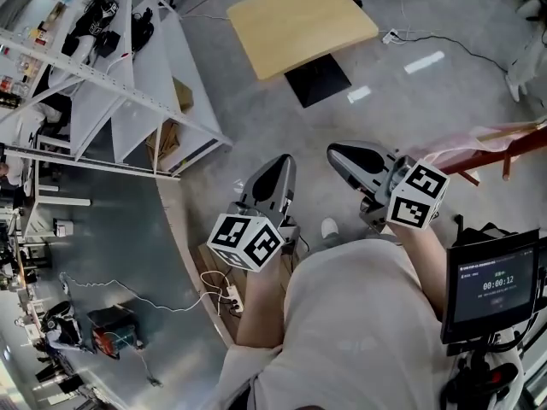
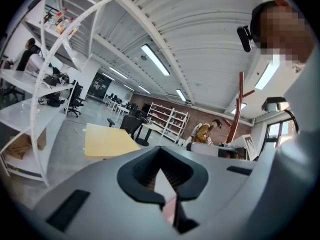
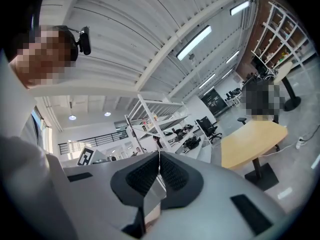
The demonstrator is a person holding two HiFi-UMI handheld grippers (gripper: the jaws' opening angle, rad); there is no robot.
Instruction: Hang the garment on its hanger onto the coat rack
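My left gripper (image 1: pixel 275 171) is held close in front of the person's chest, jaws shut with nothing between them; in the left gripper view its dark pads (image 2: pixel 160 156) meet. Beside it, my right gripper (image 1: pixel 346 156) is also shut and empty, pads together (image 3: pixel 159 159). A reddish-brown wooden coat rack (image 1: pixel 500 152) stands at the right, with pale pink cloth (image 1: pixel 457 150) draped by it; its upright pole (image 2: pixel 240 104) shows in the left gripper view. No hanger can be made out. Both grippers are well apart from the rack.
A yellow table (image 1: pixel 299 20) on a black base stands ahead. White angled shelving (image 1: pixel 128 75) fills the left. A screen on a stand (image 1: pixel 491 284) is at the lower right. A power strip with cables (image 1: pixel 229 295) lies on the floor. A person (image 2: pixel 202 131) sits far off.
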